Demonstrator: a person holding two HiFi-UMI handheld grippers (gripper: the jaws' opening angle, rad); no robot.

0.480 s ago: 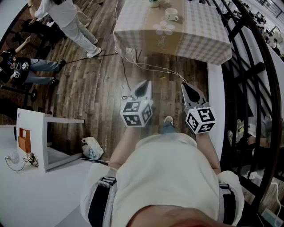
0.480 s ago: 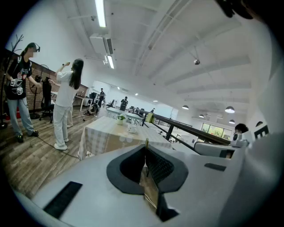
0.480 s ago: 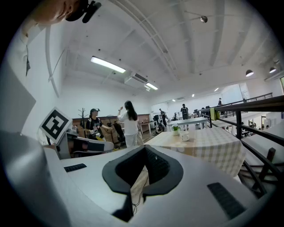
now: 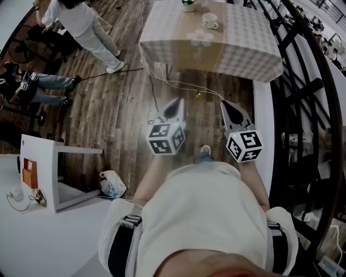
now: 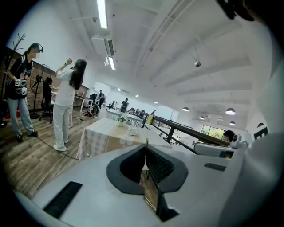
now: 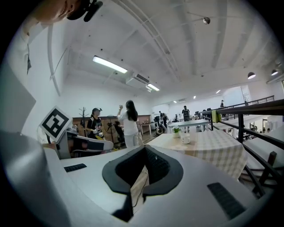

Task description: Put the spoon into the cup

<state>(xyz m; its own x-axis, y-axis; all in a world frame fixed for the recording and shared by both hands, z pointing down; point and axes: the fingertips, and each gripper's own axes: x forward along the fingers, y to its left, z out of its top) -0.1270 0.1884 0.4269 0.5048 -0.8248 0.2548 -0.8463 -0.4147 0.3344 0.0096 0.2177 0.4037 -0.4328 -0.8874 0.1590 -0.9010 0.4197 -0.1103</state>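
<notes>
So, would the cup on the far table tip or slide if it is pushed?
The cup looks short and wide, so it probably resists tipping. It seems to sit on a saucer, so it may slide or rattle there. The tablecloth could bunch under a push.

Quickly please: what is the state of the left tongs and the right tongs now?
Left tongs: closed, holding nothing.
Right tongs: closed, holding nothing.

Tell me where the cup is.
Head view, top centre: the cup stands on the checked table, just right of the small plant.
</notes>
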